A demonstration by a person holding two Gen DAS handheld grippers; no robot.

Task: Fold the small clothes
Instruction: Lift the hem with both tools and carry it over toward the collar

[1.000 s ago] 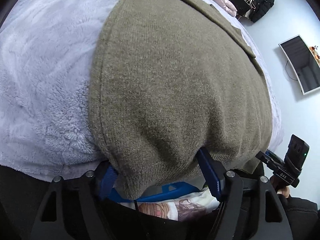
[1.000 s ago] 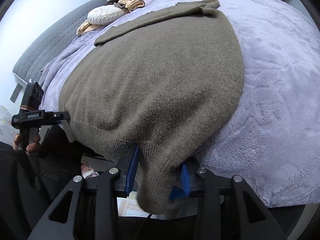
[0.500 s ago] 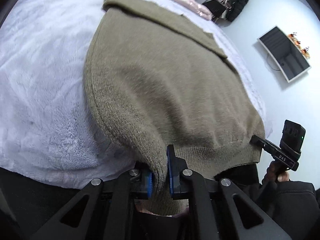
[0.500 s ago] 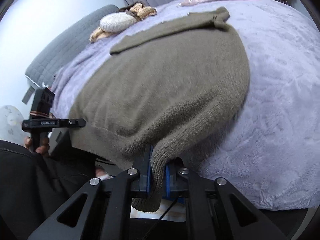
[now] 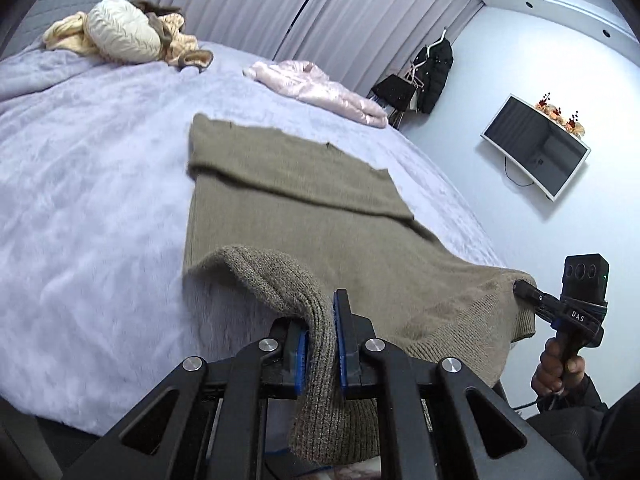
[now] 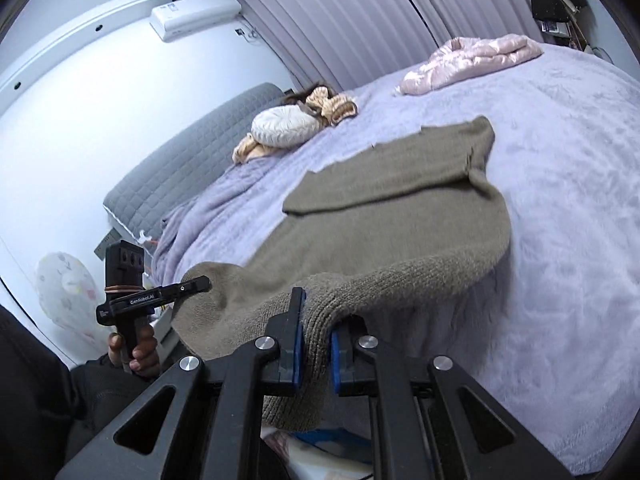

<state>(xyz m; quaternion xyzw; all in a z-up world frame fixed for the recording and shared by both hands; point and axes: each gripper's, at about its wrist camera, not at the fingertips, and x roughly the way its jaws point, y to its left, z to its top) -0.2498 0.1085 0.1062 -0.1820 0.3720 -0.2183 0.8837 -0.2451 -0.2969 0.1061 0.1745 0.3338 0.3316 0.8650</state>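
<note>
An olive knit sweater [image 5: 304,216] lies flat on the lavender bed, its sleeves folded across the far end. My left gripper [image 5: 320,328] is shut on the near left corner of its ribbed hem and holds it raised off the bed. My right gripper [image 6: 316,332] is shut on the near right corner of the hem of the same sweater [image 6: 400,216], also raised. Each gripper shows in the other's view: the right one [image 5: 524,290] and the left one [image 6: 200,282], both pinching the hem. The hem sags between them.
The lavender fleece bed cover [image 5: 92,200] spreads wide on both sides. A pink jacket [image 5: 320,92] and a heap of cream and tan clothes [image 5: 120,36] lie at the far end. A grey headboard [image 6: 192,156], curtains and a wall TV [image 5: 536,148] surround the bed.
Both grippers closed on the hem corners, then lifted them up and off the bed's near edge. The views now tilt up to show the whole bed and room.
</note>
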